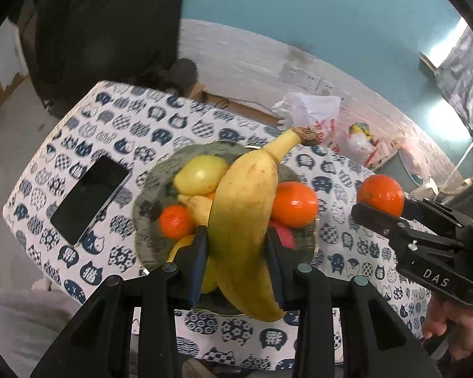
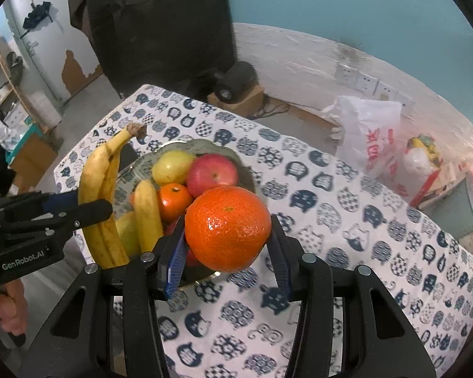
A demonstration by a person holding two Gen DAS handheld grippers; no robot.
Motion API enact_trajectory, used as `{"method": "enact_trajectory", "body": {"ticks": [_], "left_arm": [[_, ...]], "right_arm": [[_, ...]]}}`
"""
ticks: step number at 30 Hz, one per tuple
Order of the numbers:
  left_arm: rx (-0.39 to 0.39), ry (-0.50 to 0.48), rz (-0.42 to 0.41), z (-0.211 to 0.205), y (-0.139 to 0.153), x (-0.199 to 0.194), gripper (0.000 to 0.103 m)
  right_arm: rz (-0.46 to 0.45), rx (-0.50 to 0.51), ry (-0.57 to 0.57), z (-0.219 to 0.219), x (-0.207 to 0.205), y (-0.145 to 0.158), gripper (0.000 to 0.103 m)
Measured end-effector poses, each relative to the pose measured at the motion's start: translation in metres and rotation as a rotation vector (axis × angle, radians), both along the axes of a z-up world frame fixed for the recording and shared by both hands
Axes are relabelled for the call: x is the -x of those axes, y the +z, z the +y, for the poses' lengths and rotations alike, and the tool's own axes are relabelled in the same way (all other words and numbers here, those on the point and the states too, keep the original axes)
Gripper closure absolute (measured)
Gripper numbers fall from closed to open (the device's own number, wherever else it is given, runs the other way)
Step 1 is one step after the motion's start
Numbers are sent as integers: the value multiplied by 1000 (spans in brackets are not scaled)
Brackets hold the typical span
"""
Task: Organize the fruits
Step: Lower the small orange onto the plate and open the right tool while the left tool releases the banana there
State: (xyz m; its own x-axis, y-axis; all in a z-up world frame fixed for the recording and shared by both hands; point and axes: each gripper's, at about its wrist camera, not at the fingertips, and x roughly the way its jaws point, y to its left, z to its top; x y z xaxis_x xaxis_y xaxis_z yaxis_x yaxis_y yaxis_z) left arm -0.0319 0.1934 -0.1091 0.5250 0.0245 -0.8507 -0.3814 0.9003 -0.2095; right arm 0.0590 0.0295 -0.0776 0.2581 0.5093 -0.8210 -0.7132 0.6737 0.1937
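Fruit was held in both grippers above the tabletop [image 2: 378, 220]. A pair of joined bananas [image 1: 242, 220] sat clamped between the pads of the left gripper [image 1: 236, 261], stems pointing up and away. An orange mandarin [image 2: 227, 228] was pinched between the blue-lined fingers of the right gripper [image 2: 228, 252]. Just beyond both grippers stood a glass bowl [image 2: 246, 170] holding a red apple [image 2: 212, 174], a yellow-green pear [image 2: 172, 167], another banana [image 2: 147, 214] and a smaller mandarin [image 2: 174, 201]. Left of the left gripper a dark phone [image 1: 90, 198] lay flat on the cat-print cloth. Beyond the right gripper, off the tabletop's far edge, white plastic bags [image 2: 372, 132] leaned against the wall.
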Motion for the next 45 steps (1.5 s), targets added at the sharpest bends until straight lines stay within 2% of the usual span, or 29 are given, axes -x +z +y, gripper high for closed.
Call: {"method": "enact_trajectory", "body": {"ticks": [8, 17, 24, 28, 33, 37, 40, 43, 45], "left_arm": [[66, 63, 60, 31, -28, -3, 67], [103, 98, 102, 50, -53, -8, 67], [52, 101, 121, 52, -53, -12, 66], [37, 97, 119, 51, -52, -11, 57], [40, 122, 116, 58, -49, -7, 56], [32, 130, 113, 61, -47, -5, 46], [28, 131, 115, 61, -46, -5, 43], [24, 132, 115, 60, -44, -4, 33], [19, 126, 111, 57, -41, -5, 32]], "right_arm": [[31, 13, 40, 37, 1, -16, 56], [40, 40, 83, 62, 5, -34, 56], [40, 55, 110, 74, 8, -43, 56], [38, 57, 123, 82, 9, -46, 56], [42, 59, 138, 87, 9, -50, 56], [56, 64, 133, 88, 6, -56, 55], [58, 45, 125, 85, 4, -53, 55], [52, 31, 117, 81, 3, -46, 47], [55, 20, 109, 76, 3, -41, 43]]}}
